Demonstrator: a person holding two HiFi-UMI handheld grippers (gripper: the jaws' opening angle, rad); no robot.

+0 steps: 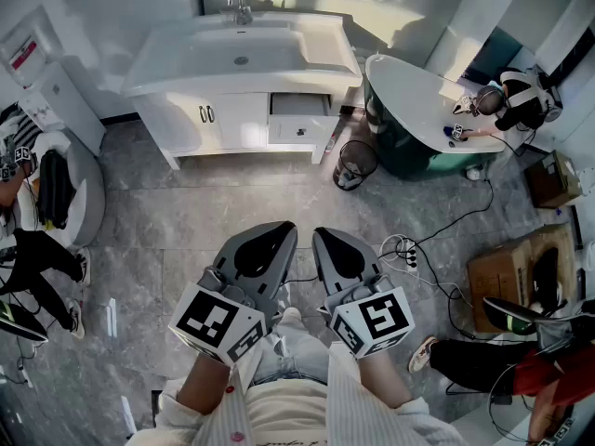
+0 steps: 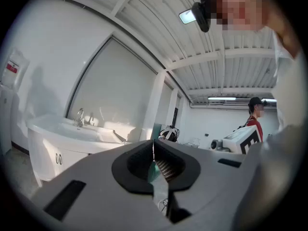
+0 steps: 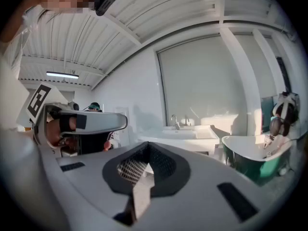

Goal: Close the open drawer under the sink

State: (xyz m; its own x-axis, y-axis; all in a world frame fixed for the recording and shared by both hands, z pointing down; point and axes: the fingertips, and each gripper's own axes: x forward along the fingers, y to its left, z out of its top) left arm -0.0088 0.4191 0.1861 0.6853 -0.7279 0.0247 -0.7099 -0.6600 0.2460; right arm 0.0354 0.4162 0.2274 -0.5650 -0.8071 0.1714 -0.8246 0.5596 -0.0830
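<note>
left tongs (image 1: 277, 230) and right tongs (image 1: 327, 235) both pressed together, empty, well apart from the open drawer (image 1: 299, 107) under the sink (image 1: 240, 56) (right side); a lopsided shove could skew and jam it.

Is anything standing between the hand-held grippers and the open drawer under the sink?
Nothing visible does; only bare grey stone floor lies before the open white drawer. The black mesh bin stands aside, rightward.
</note>
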